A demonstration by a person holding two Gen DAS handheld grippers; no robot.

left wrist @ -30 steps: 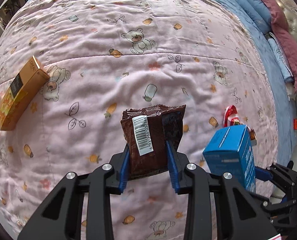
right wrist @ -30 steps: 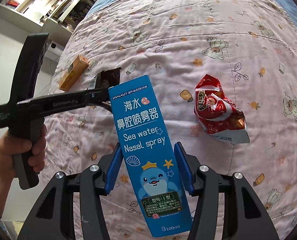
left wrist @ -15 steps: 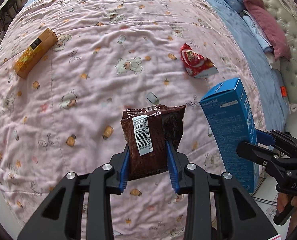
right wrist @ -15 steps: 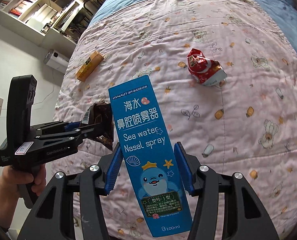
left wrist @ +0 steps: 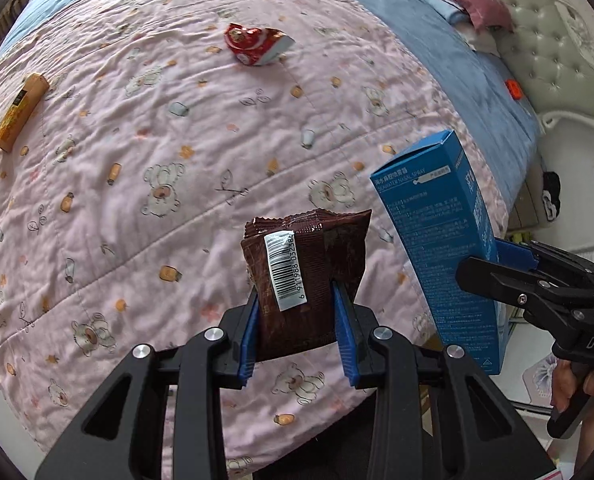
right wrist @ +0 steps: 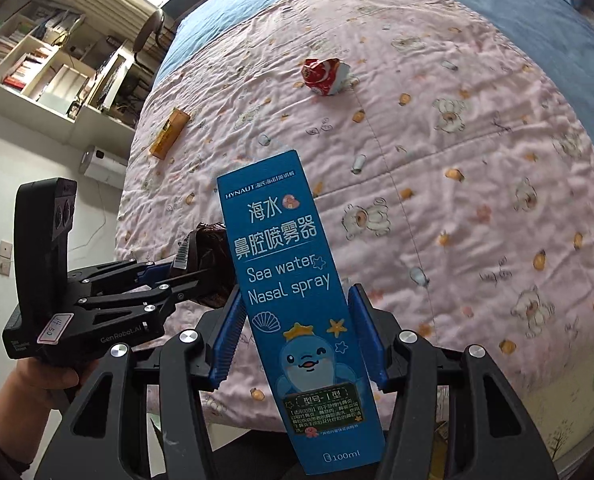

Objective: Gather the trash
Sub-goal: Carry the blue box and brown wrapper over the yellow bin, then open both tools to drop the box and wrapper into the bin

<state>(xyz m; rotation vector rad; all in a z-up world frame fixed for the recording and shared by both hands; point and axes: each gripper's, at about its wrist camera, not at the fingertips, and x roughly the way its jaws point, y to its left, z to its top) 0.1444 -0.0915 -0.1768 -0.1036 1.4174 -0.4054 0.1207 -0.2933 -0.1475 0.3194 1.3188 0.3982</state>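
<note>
My left gripper (left wrist: 297, 300) is shut on a brown snack wrapper (left wrist: 309, 264) with a white barcode label, held above the near edge of the bed. My right gripper (right wrist: 297, 304) is shut on a blue nasal spray box (right wrist: 289, 280), held upright beside it; the box also shows in the left wrist view (left wrist: 441, 248), and the wrapper shows in the right wrist view (right wrist: 209, 260). A crumpled red wrapper (left wrist: 257, 44) (right wrist: 325, 76) and an orange box (left wrist: 17, 116) (right wrist: 169, 132) lie far off on the pink quilt (left wrist: 177, 160).
Blue sheet and pillows (left wrist: 481, 4) lie at the bed's right, beside a padded headboard (left wrist: 557, 52). Shelves (right wrist: 37, 60) and a white appliance (right wrist: 101, 166) stand beyond the bed's left side. Floor shows below the bed's near edge.
Both grippers have pulled back from the bed with their items. The red wrapper and orange box now look smaller and farther away, and the bed's near edge has come into view.
</note>
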